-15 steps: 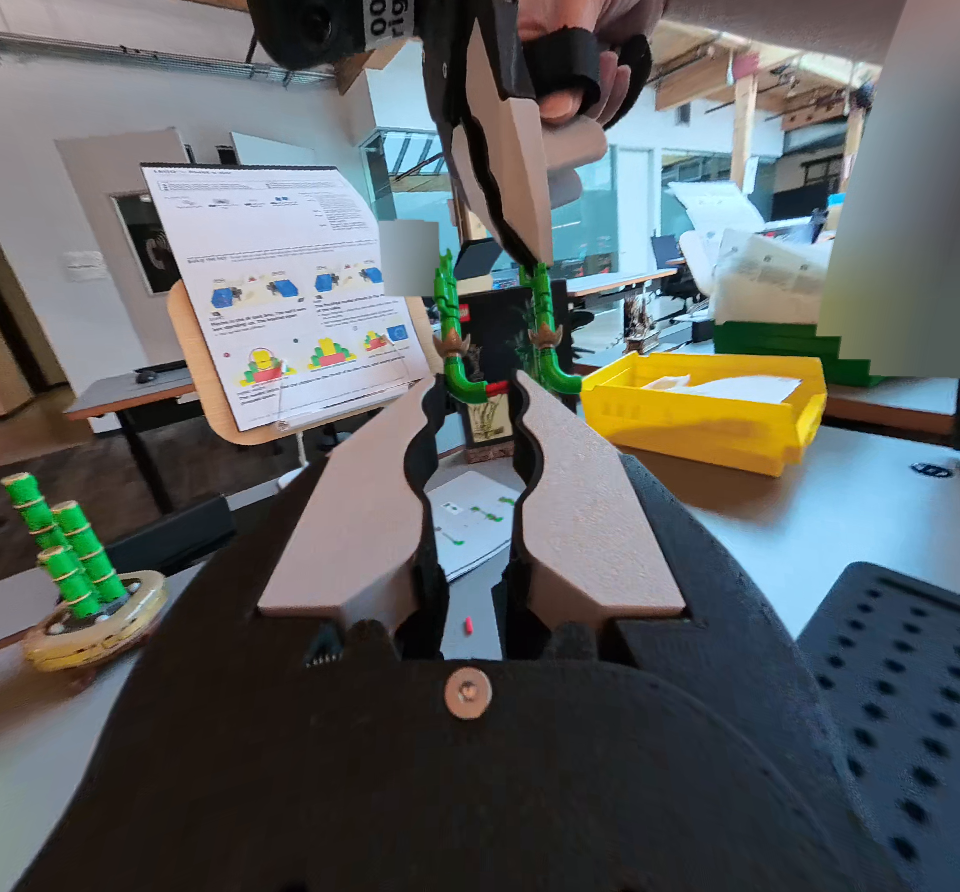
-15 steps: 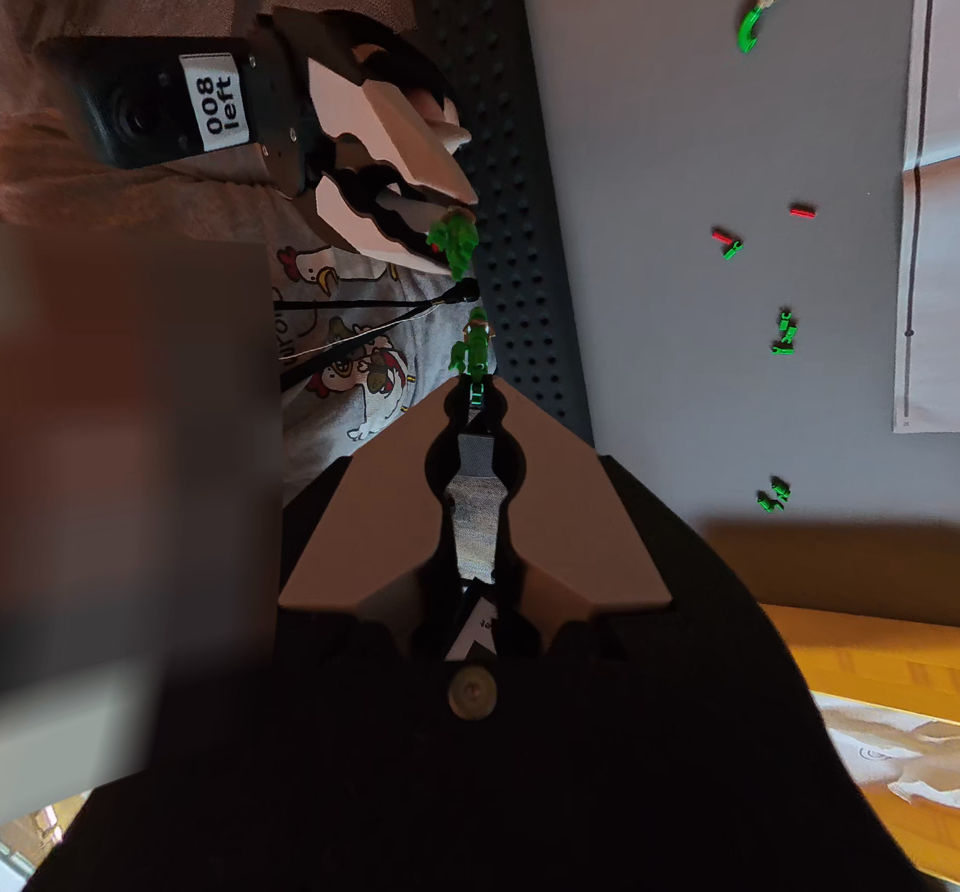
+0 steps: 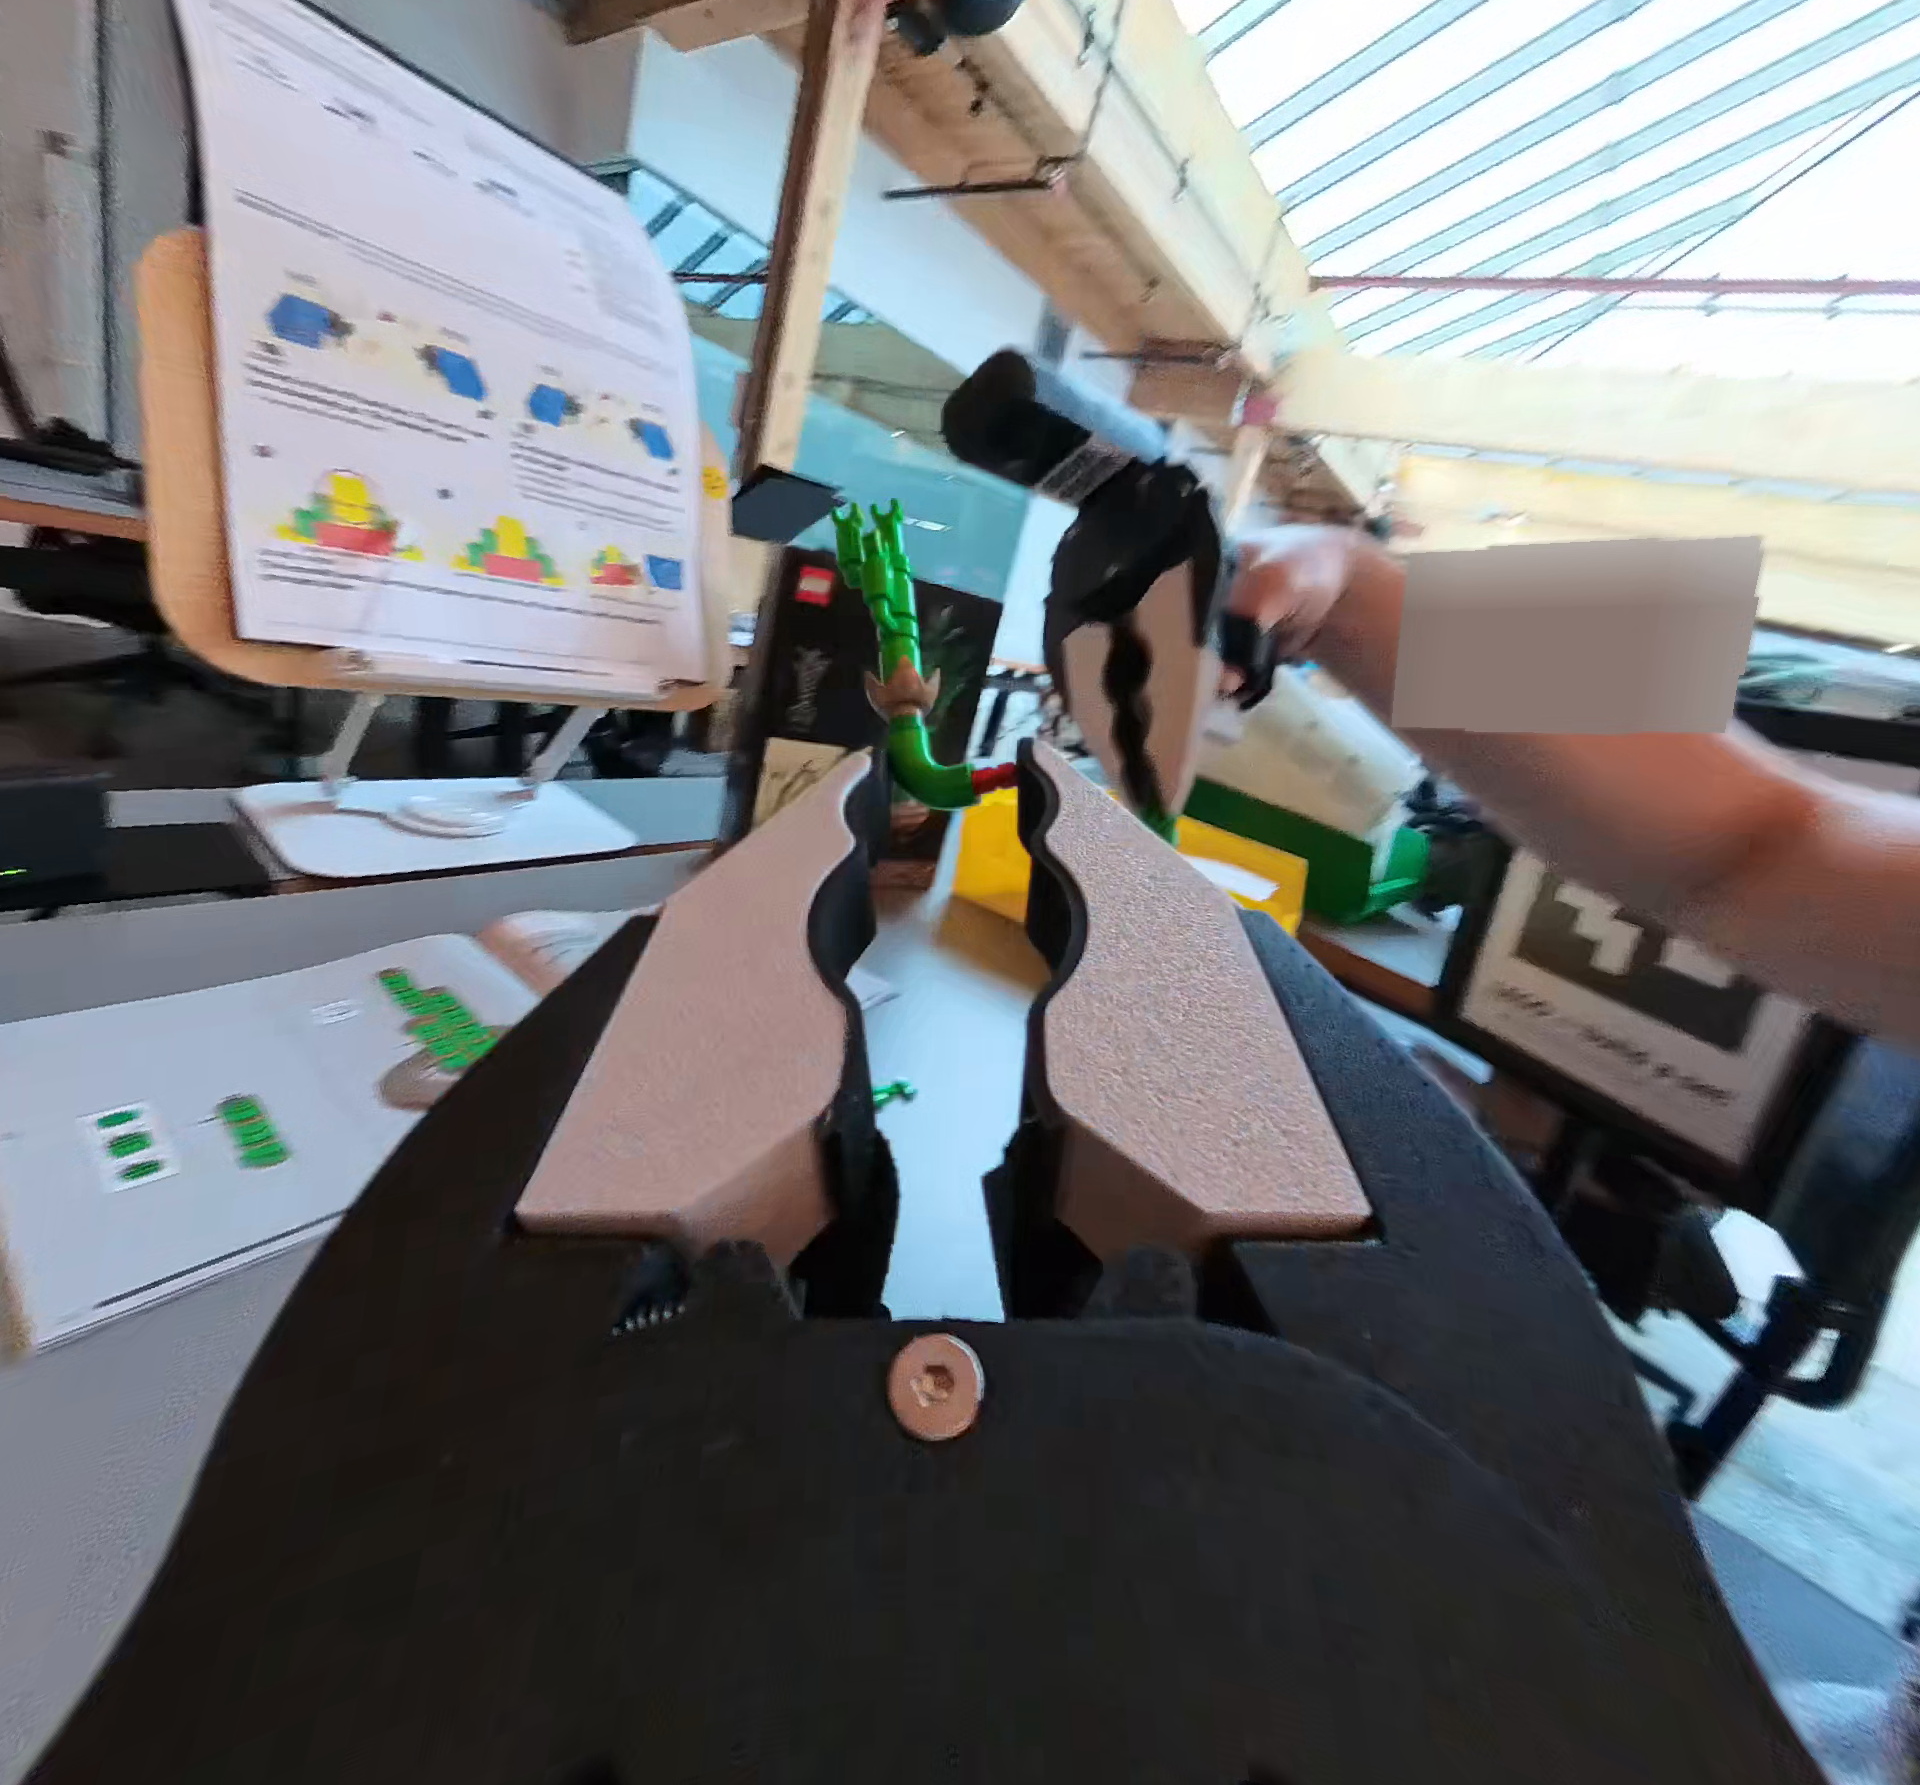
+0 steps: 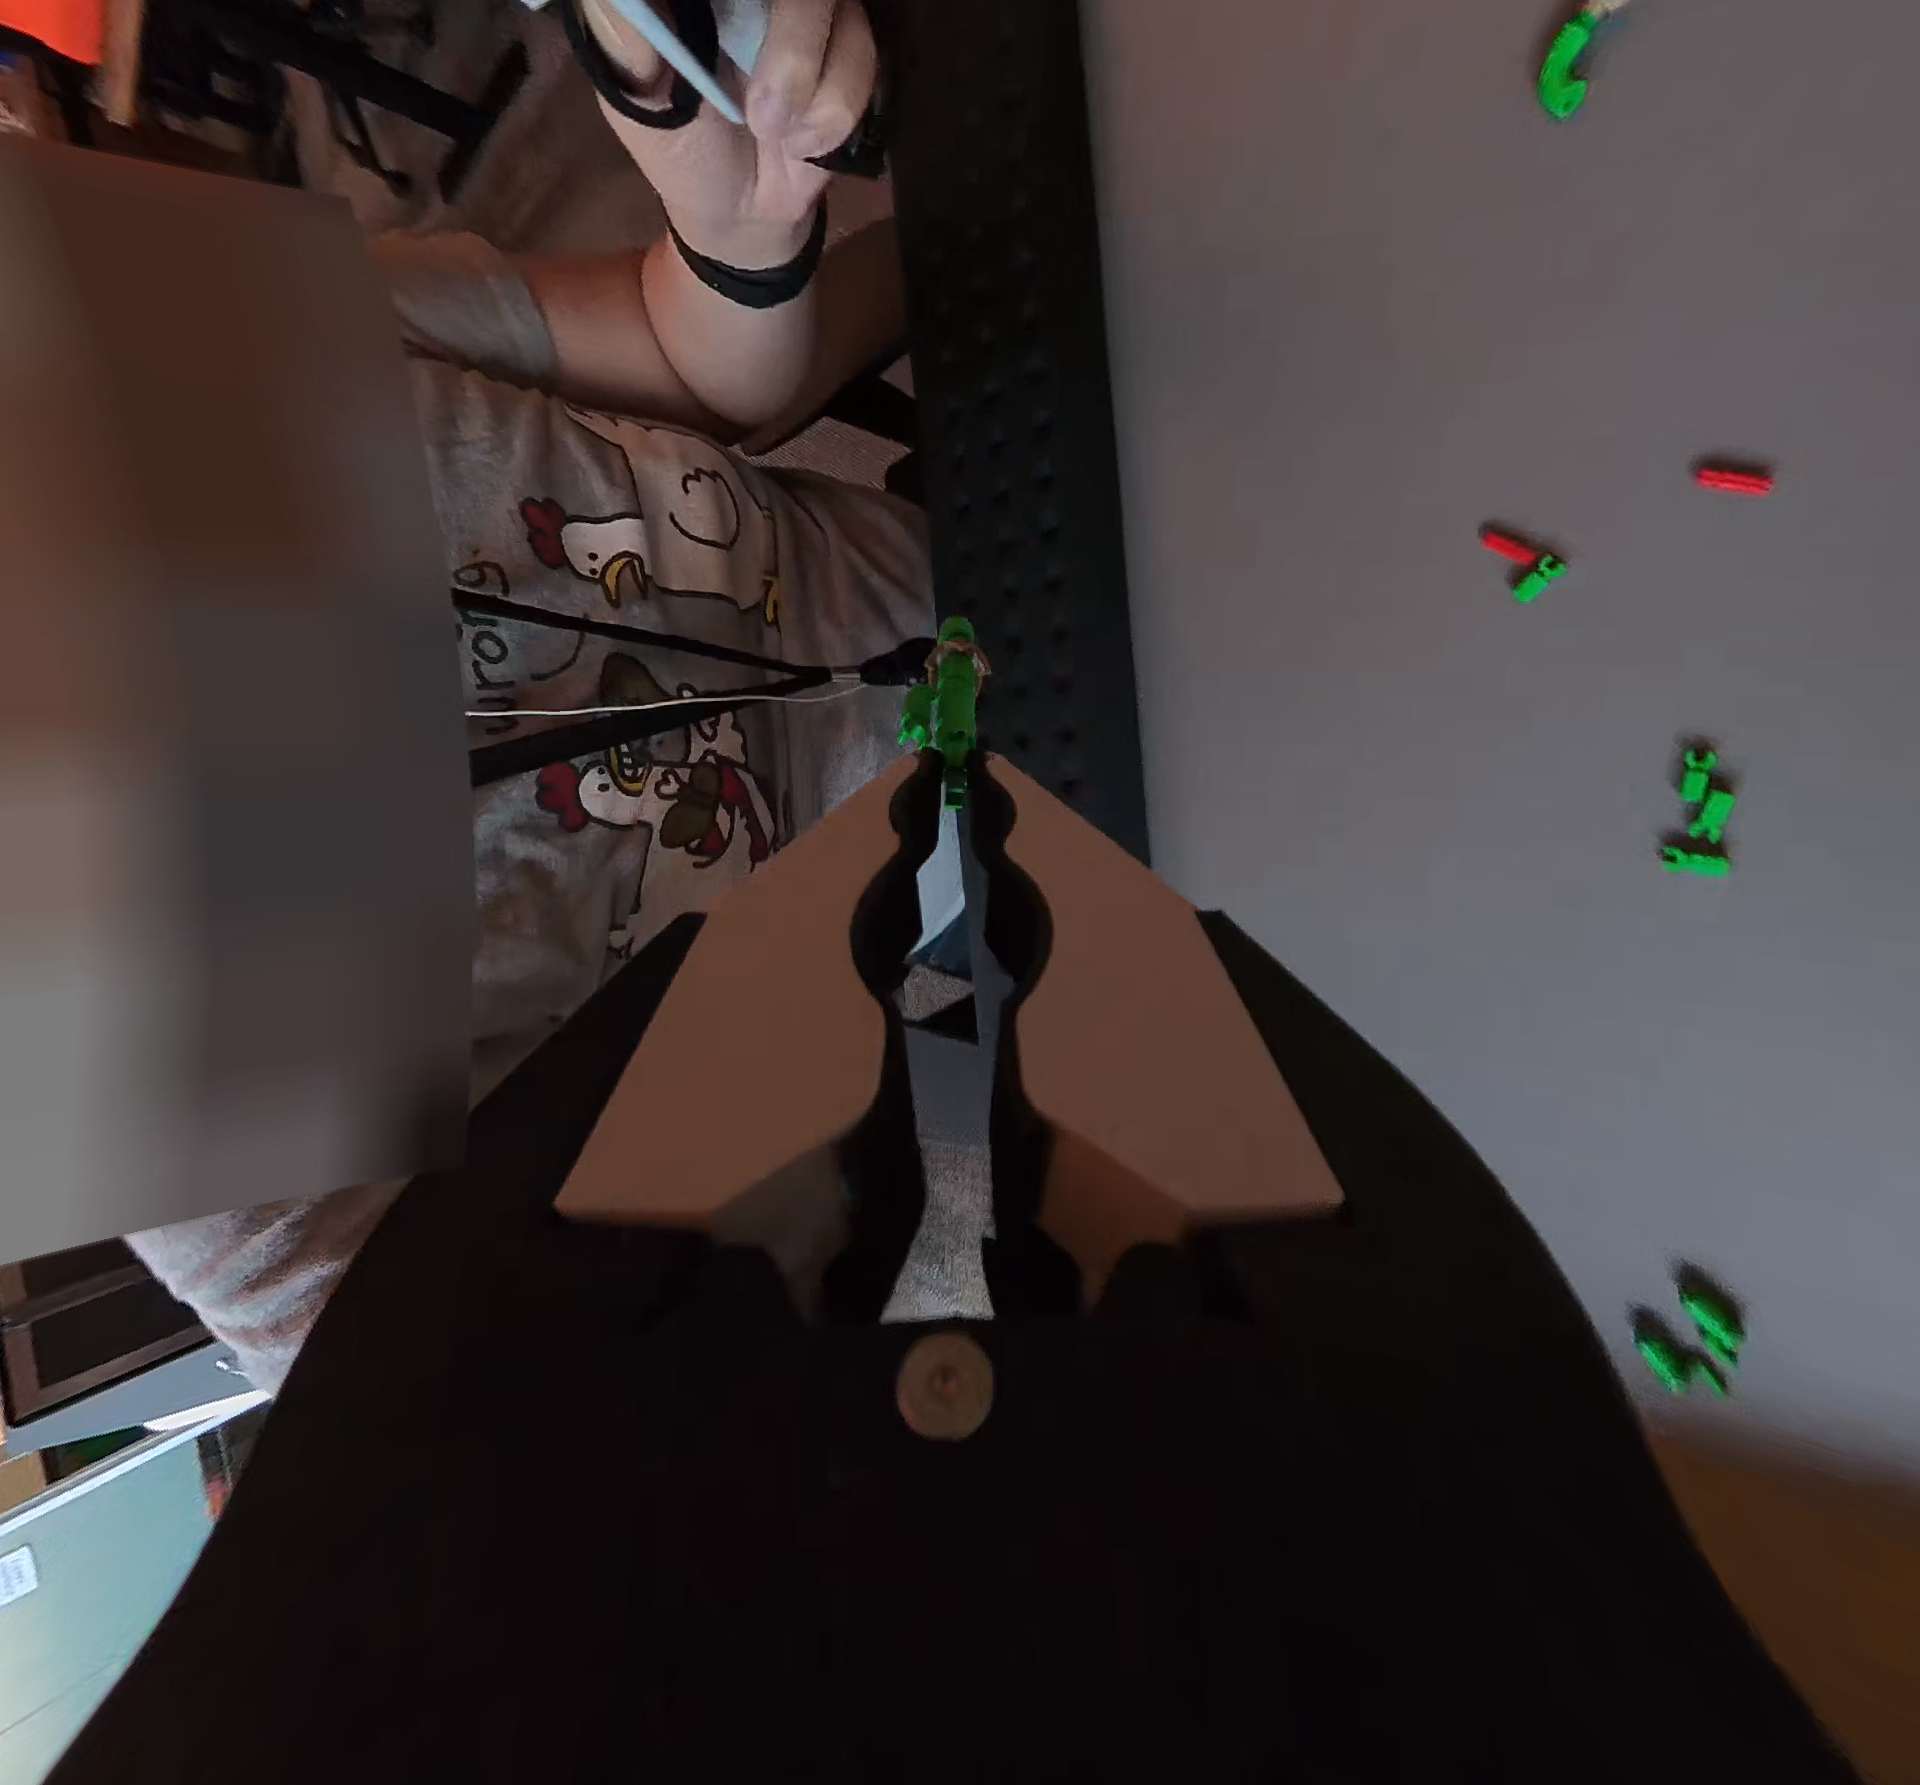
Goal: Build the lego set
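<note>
A curved green stalk (image 3: pixel 902 686) with a tan collar and a red pin at its foot stands upright at frame centre. A second green stalk piece (image 4: pixel 951 696) sits mid-frame. Loose green and red bits (image 4: pixel 1527 559) lie scattered at right.

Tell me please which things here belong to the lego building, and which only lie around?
For the job:
- green stem in left gripper
- green stem in right gripper
- loose green pieces
- red pins

Lying about:
- yellow bin
</note>
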A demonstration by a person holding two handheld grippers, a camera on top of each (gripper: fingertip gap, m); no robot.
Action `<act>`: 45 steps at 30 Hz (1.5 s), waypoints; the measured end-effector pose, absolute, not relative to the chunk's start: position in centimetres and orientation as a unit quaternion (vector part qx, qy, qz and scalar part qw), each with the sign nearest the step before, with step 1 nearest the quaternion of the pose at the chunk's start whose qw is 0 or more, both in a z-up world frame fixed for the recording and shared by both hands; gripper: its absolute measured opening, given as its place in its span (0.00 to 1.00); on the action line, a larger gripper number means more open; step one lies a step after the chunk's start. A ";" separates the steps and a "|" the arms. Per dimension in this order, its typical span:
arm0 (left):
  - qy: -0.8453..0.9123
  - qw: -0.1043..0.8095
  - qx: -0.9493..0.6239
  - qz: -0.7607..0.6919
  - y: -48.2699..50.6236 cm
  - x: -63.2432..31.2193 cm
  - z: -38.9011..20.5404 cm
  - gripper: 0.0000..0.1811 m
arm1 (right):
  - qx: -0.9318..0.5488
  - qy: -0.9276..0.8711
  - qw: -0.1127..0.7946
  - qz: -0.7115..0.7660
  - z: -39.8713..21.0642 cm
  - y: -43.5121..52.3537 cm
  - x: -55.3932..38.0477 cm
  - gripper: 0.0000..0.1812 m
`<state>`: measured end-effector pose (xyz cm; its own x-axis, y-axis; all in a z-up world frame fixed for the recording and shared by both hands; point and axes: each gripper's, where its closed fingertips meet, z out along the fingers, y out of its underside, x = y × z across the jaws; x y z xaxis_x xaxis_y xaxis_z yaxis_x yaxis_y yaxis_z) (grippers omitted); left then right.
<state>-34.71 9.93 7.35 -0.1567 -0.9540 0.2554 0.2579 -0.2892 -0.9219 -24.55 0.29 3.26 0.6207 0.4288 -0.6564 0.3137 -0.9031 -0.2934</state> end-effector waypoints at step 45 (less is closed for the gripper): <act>0.541 0.519 -0.647 -0.140 21.0 -37.4 -9.4 0.12 | -0.803 -0.278 0.324 0.417 -1.0 4.0 -23.3 0.02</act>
